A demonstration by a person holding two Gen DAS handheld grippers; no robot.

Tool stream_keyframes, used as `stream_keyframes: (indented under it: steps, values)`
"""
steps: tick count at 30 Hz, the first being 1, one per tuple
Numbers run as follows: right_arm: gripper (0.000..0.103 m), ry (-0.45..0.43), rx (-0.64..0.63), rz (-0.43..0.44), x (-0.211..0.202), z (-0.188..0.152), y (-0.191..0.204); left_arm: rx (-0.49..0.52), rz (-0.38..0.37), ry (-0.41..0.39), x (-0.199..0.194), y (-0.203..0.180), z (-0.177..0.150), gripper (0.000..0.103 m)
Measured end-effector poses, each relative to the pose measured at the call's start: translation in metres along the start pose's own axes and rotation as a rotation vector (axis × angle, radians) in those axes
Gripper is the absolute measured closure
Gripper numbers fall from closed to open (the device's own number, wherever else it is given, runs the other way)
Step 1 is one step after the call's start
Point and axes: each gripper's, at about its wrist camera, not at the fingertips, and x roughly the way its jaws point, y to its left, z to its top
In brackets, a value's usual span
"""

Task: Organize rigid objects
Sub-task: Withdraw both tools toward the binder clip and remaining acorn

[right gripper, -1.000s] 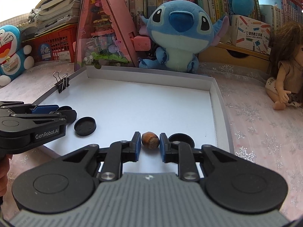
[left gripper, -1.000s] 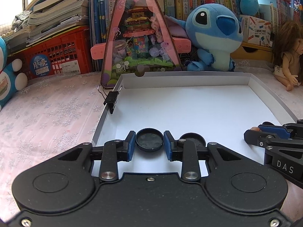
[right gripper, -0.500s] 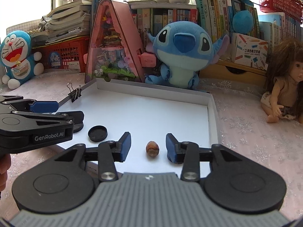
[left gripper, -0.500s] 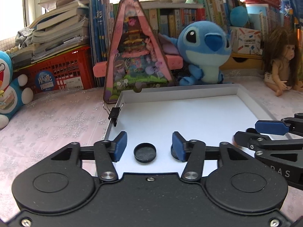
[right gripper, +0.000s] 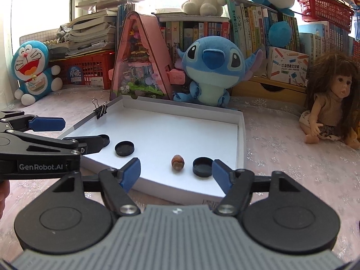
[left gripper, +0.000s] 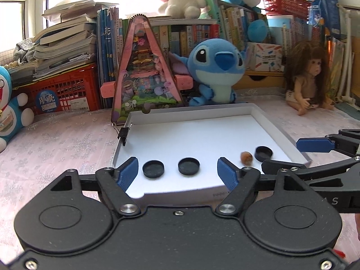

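A shallow white box tray point(left gripper: 279, 132) point(right gripper: 240, 139) lies on the pink cloth. In the left wrist view three black caps lie near its front edge: one at the left point(left gripper: 153, 168), one in the middle point(left gripper: 188, 166), one at the right point(left gripper: 263, 153), with a brown hazelnut point(left gripper: 246, 157) beside the right cap. My left gripper point(left gripper: 177, 174) is open and empty, raised before the tray's front edge. My right gripper point(right gripper: 176, 172) is open and empty, behind the hazelnut point(right gripper: 178, 162) and a cap point(right gripper: 202, 166). Another cap point(right gripper: 124, 148) lies further left.
A black binder clip point(left gripper: 123, 132) point(right gripper: 101, 109) grips the tray's left wall. A pink triangular toy house point(left gripper: 144, 76), a blue Stitch plush point(right gripper: 213, 67) and a red crate point(left gripper: 63, 92) stand behind. A doll point(right gripper: 333, 108) sits at the right, a Doraemon plush point(right gripper: 33, 72) at the left.
Both grippers have opened wide, let go of the cap and the hazelnut, and drawn back and up from the tray. The cap and hazelnut stay on the tray floor.
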Motion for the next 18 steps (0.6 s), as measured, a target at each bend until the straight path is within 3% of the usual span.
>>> stream_keyframes:
  steps: [18]
  values:
    - [0.011,-0.028,-0.017,0.014,-0.062,-0.056,-0.007,-0.011,-0.085,-0.004,-0.071,-0.002,-0.061,0.022]
